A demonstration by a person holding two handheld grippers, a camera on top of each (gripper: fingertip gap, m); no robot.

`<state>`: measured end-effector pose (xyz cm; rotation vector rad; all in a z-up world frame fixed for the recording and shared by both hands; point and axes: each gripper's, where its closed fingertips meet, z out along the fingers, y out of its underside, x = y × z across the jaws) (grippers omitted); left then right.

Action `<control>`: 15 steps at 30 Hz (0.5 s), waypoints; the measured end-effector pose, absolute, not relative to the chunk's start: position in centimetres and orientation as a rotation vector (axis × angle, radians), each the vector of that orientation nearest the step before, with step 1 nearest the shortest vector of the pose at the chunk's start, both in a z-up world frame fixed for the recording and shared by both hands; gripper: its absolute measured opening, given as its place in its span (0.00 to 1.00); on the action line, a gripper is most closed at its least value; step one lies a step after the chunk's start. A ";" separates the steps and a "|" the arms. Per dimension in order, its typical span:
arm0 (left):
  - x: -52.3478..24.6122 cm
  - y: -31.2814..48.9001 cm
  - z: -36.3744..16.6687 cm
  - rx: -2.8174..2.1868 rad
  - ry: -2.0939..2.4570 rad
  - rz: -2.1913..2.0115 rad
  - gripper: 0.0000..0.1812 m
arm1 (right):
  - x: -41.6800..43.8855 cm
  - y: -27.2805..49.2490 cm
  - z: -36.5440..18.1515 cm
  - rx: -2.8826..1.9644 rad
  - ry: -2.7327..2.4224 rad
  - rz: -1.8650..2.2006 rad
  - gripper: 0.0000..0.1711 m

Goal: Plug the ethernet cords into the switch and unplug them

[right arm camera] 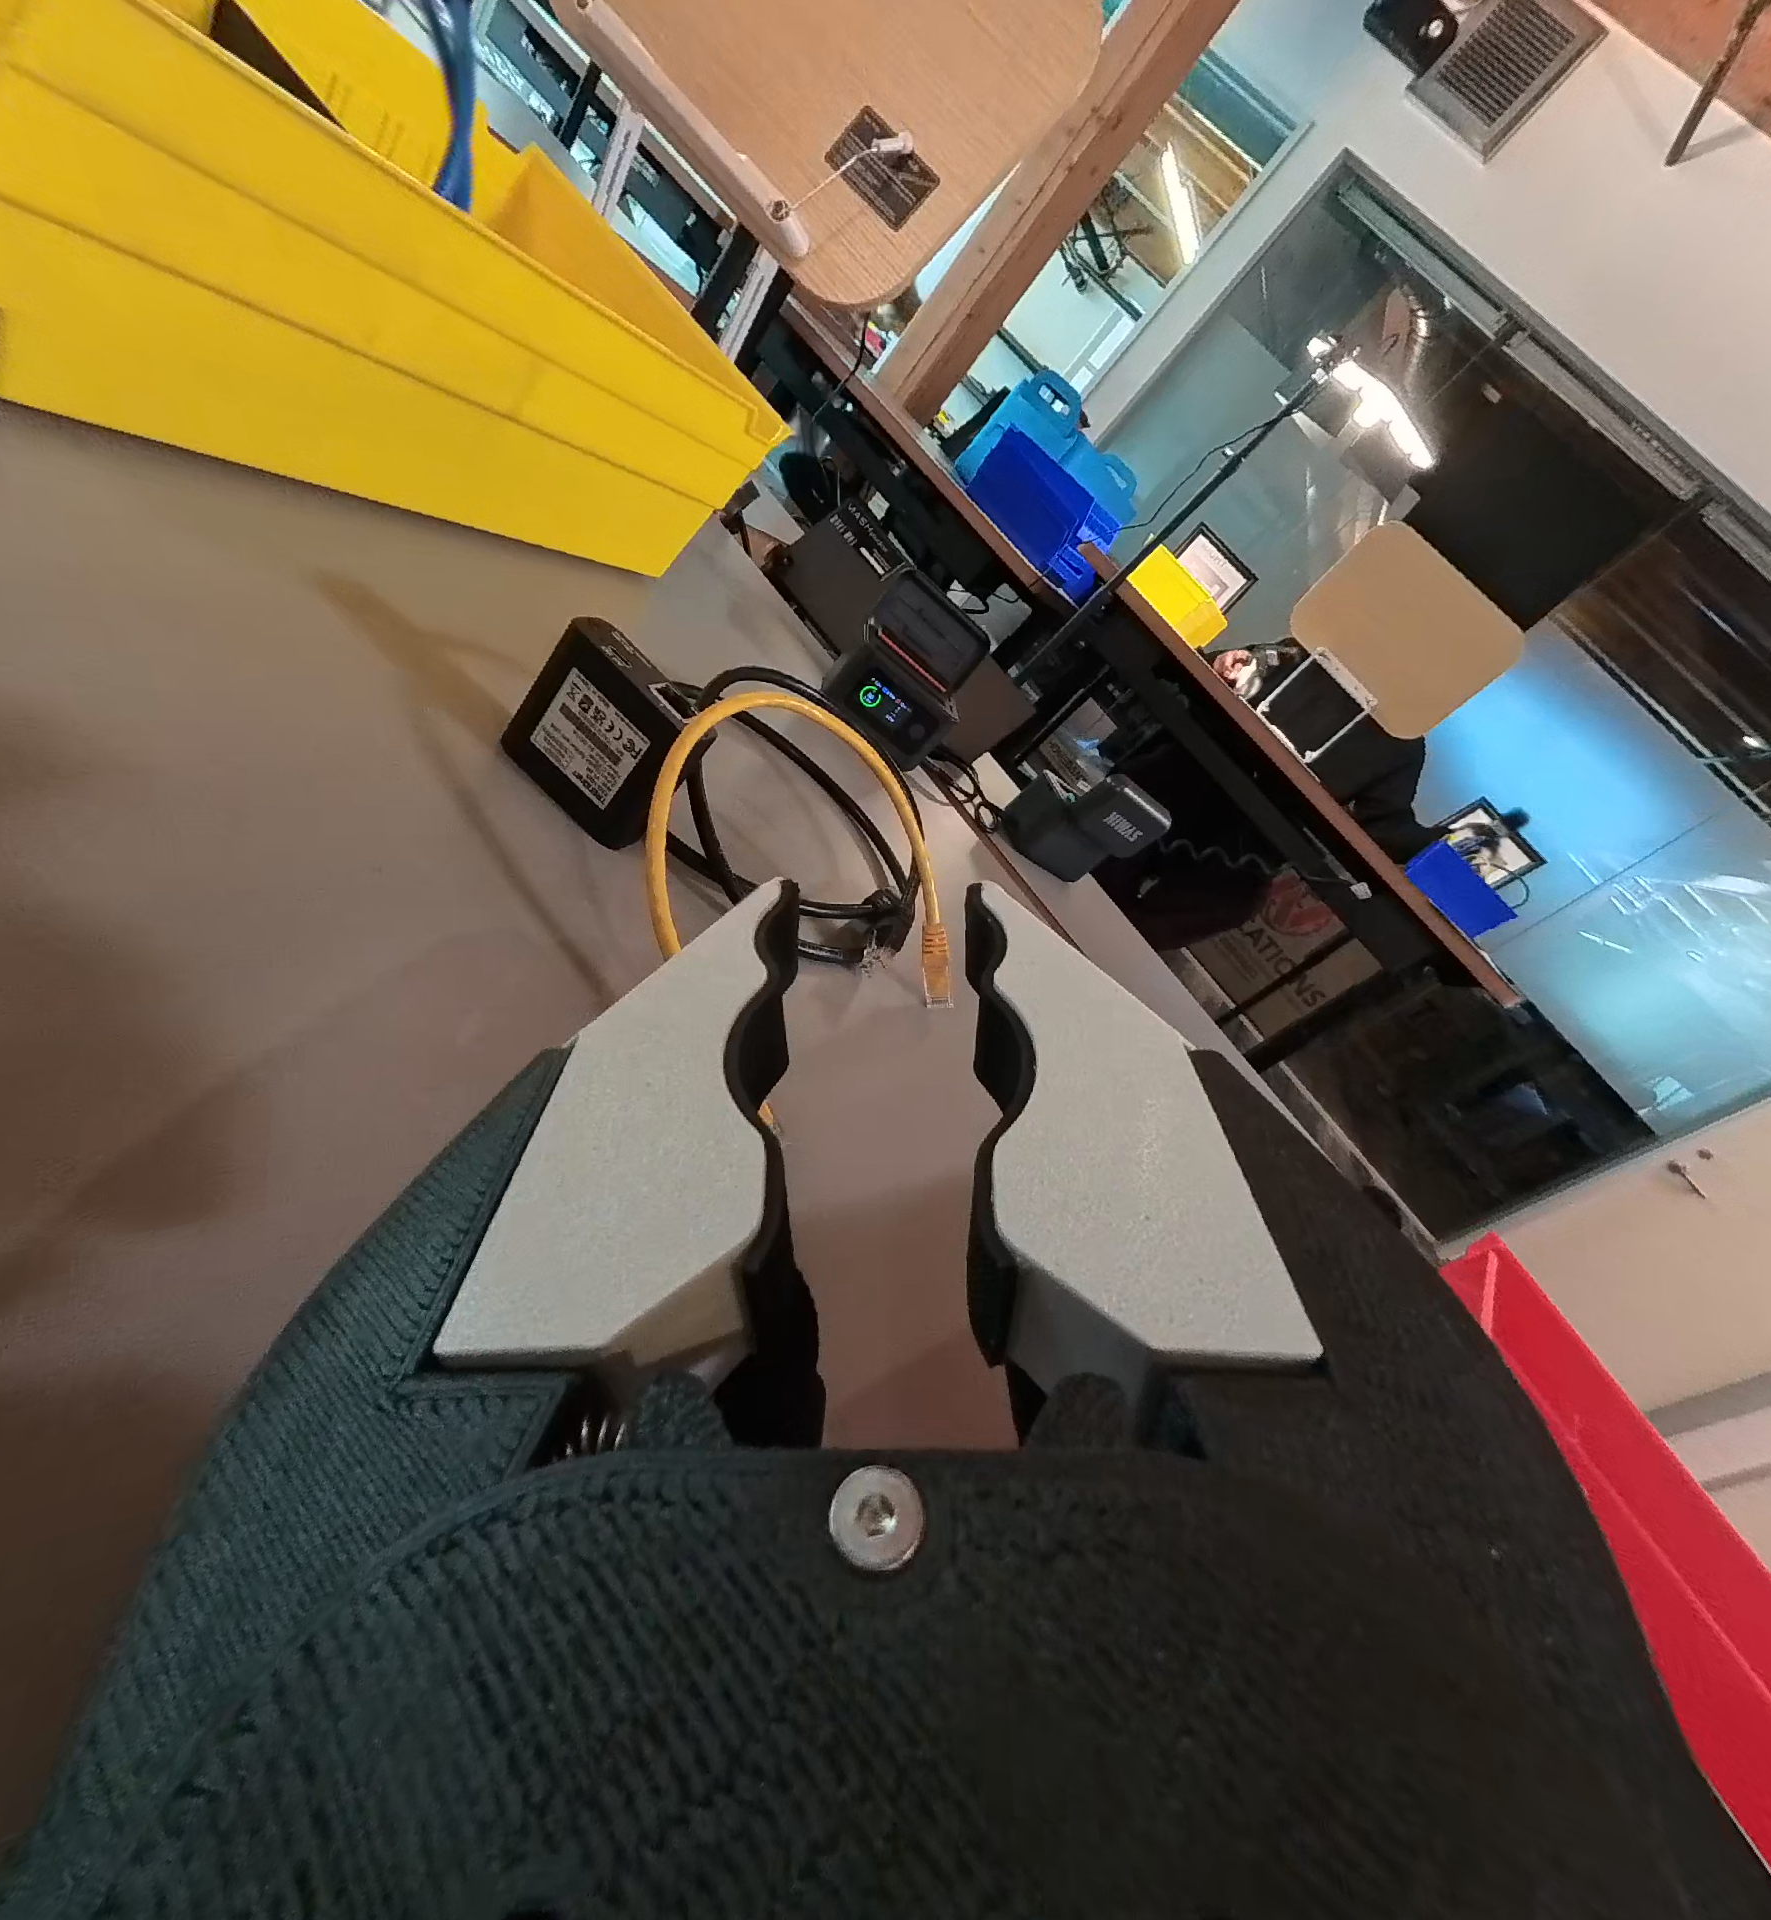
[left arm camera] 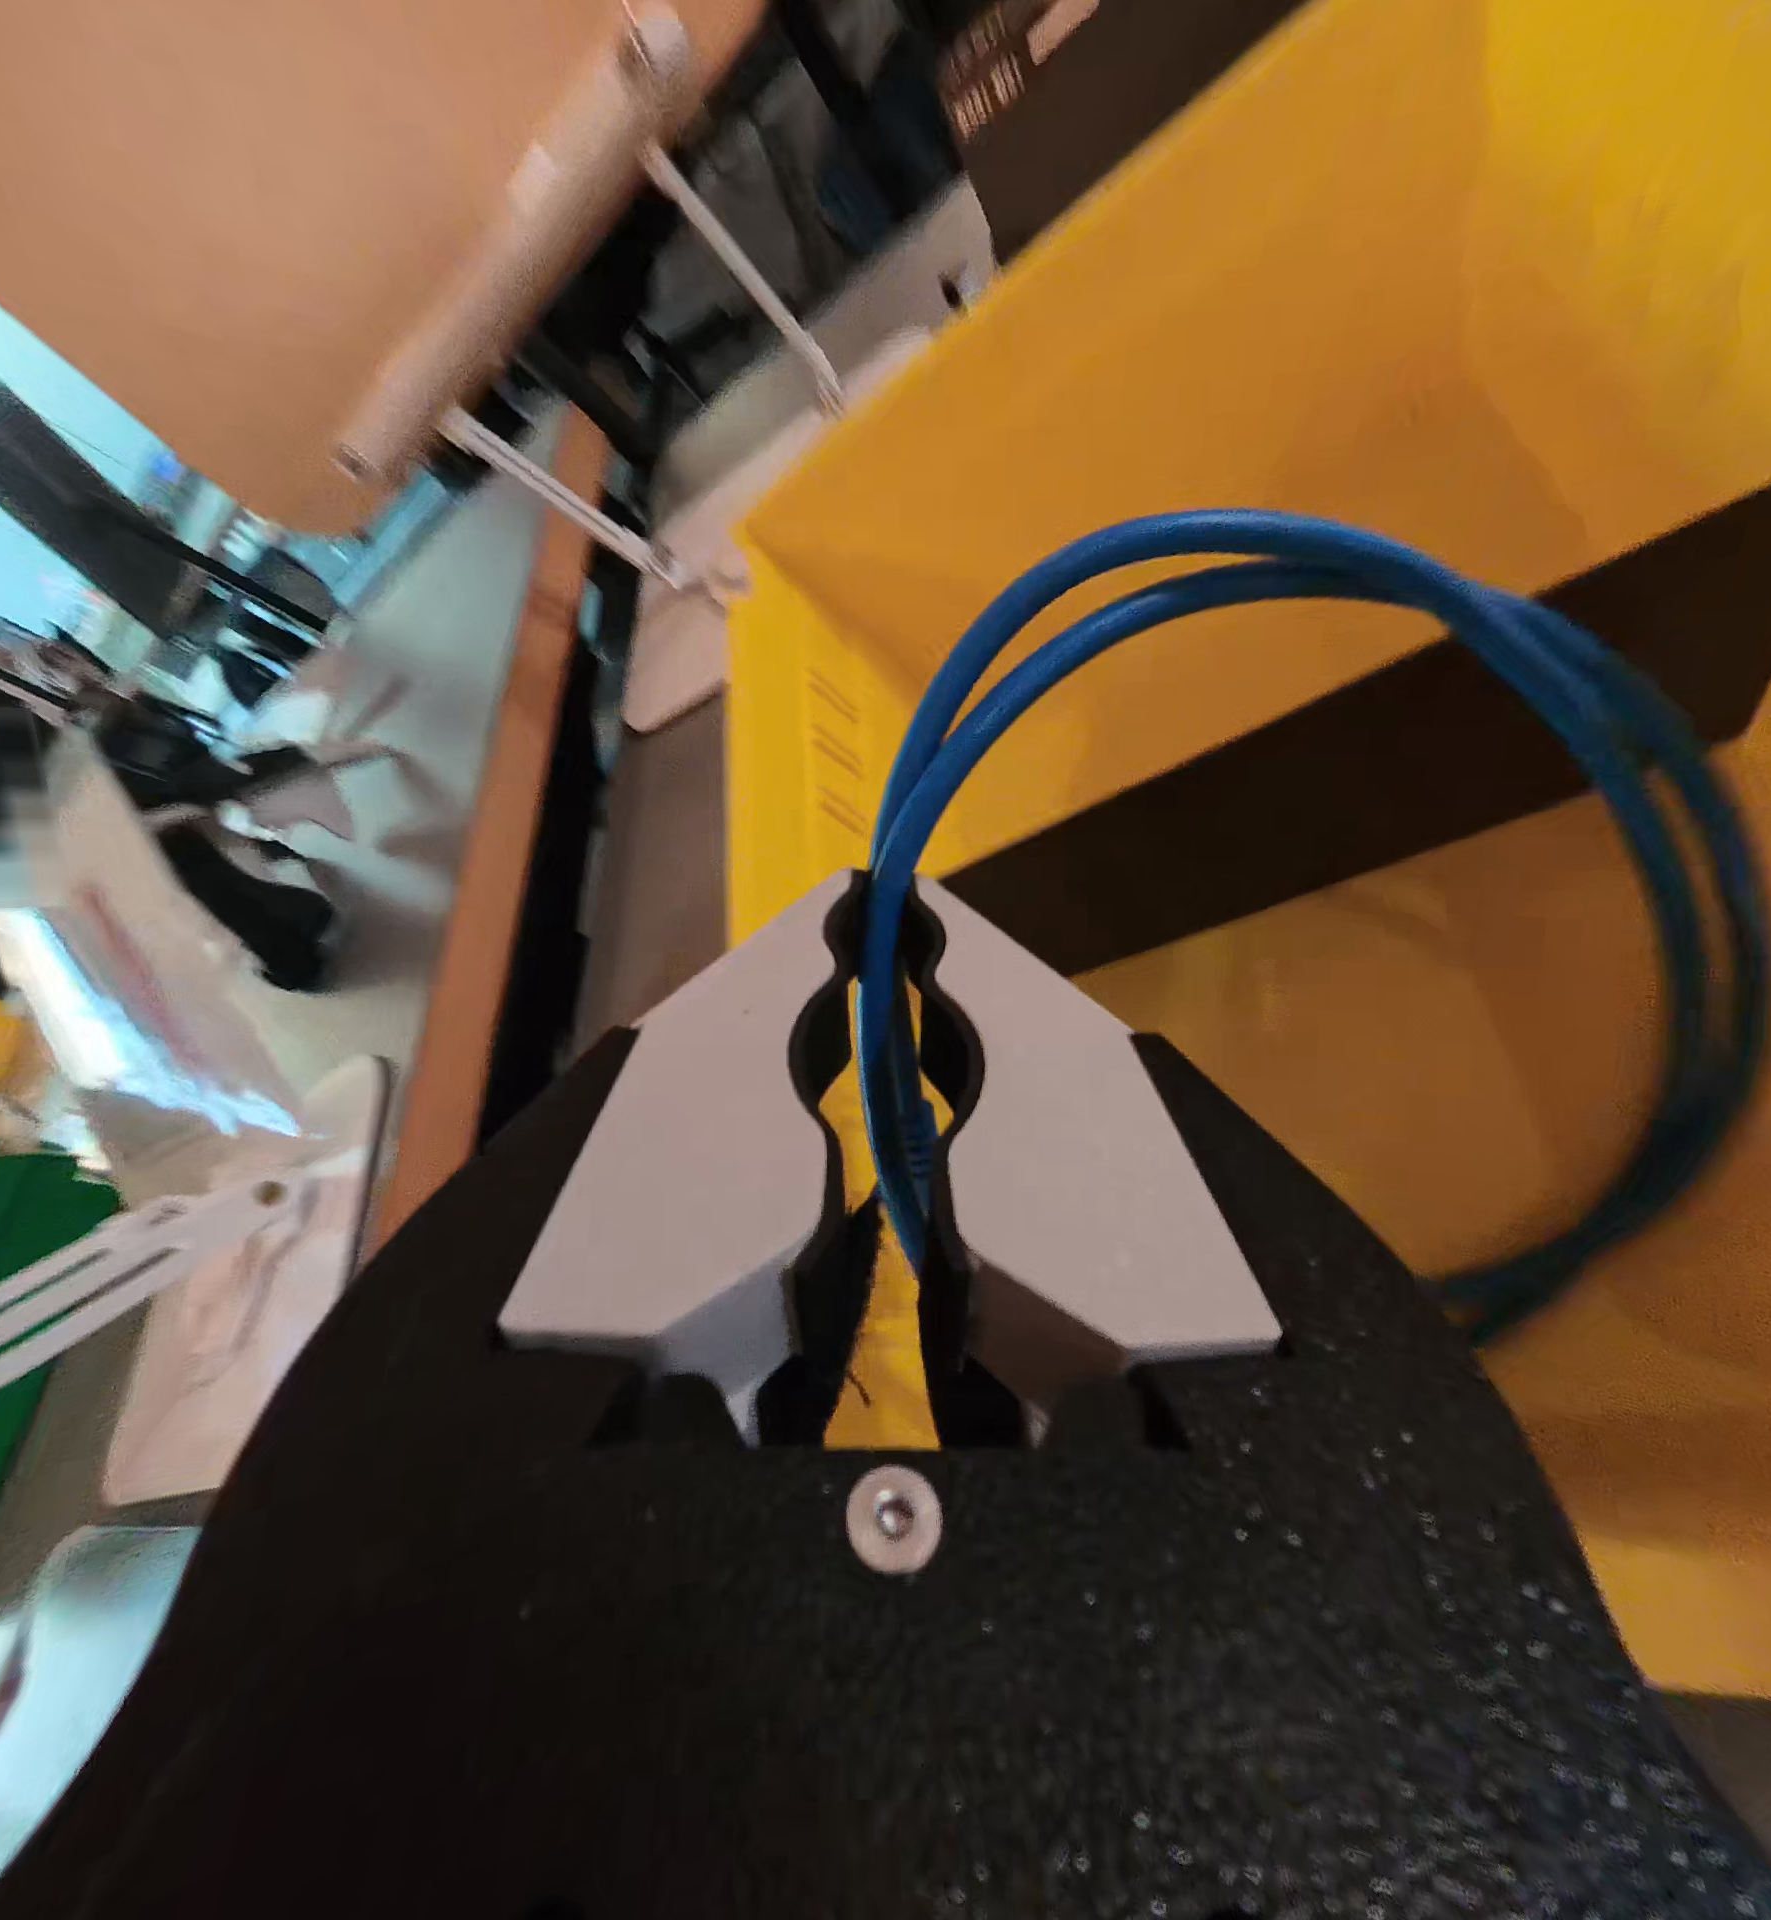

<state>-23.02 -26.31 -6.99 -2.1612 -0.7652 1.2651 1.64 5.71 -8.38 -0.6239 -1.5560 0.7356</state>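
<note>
My left gripper (left arm camera: 886,894) is shut on a looped blue ethernet cord (left arm camera: 1224,566) and holds it inside a yellow bin (left arm camera: 1224,343) with a black divider (left arm camera: 1432,748). In the right wrist view my right gripper (right arm camera: 876,904) is open and empty, low over the grey table (right arm camera: 237,831). Just beyond its tips lie a yellow ethernet cord (right arm camera: 787,712) with its clear plug end (right arm camera: 935,961) toward me, and a black cord (right arm camera: 819,779). The black switch (right arm camera: 600,743) lies behind them with its labelled underside up. The blue cord (right arm camera: 460,135) also shows in the bin.
The yellow bin (right arm camera: 341,343) stands at the table's far left. A red bin (right arm camera: 1639,1507) sits at the near right edge. Small black devices (right arm camera: 907,675) and a charger (right arm camera: 1099,826) lie past the table edge. Desks with blue bins (right arm camera: 1047,468) stand beyond. There is about 40 cm between the tips of the two grippers. To reach the black switch (right arm camera: 600,743) in a straight line is about 12 cm for my right fingers, about 30 cm for my left.
</note>
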 end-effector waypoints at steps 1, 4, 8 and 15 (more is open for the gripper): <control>-22.6 -26.1 -5.3 -2.107 -0.742 1.313 0.02 | 1.6 5.7 -8.4 -0.625 -1.556 0.735 0.18; -21.0 -25.4 0.1 -1.929 -0.687 1.426 0.02 | 1.6 5.8 -8.3 -0.630 -1.549 0.732 0.18; -18.1 -22.0 6.9 -1.710 -0.564 1.416 0.02 | 1.6 6.2 -8.1 -0.641 -1.529 0.726 0.18; -13.1 -6.6 8.9 -1.739 -0.167 1.033 0.02 | 2.4 5.7 -6.4 -0.559 -1.453 0.748 0.17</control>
